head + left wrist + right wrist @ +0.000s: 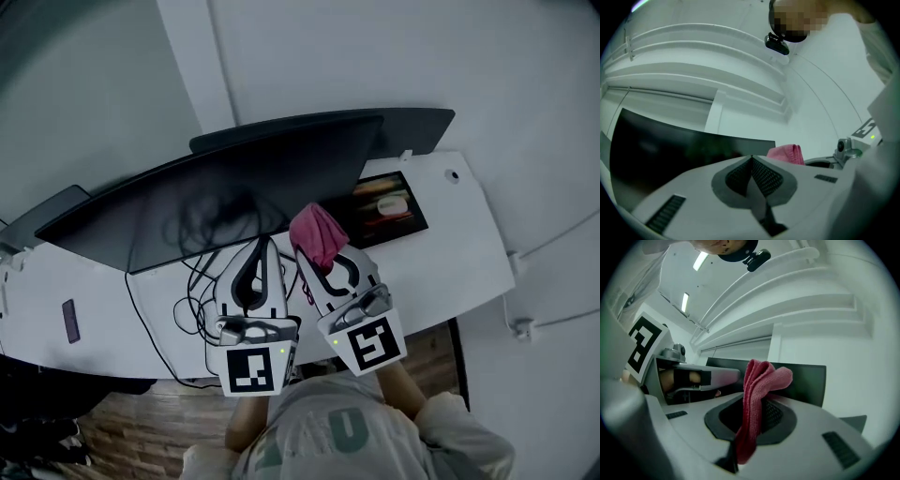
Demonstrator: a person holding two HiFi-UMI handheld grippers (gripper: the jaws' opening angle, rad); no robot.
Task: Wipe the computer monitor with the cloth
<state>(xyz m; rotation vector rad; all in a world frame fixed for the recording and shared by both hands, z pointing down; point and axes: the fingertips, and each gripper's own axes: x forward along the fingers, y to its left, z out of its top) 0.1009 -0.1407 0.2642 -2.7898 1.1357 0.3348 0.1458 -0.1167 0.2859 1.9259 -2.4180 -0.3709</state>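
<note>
the left gripper has its jaws pressed together on nothing. just beside it, the right gripper is clamped on a pink cloth, whose folded end sticks up past the tips. beyond both, the dark monitor stands on a white desk.

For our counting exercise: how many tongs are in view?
2. The left tongs, shut and empty; right tongs beside them, shut on the pink cloth. None seem hidden.
</note>
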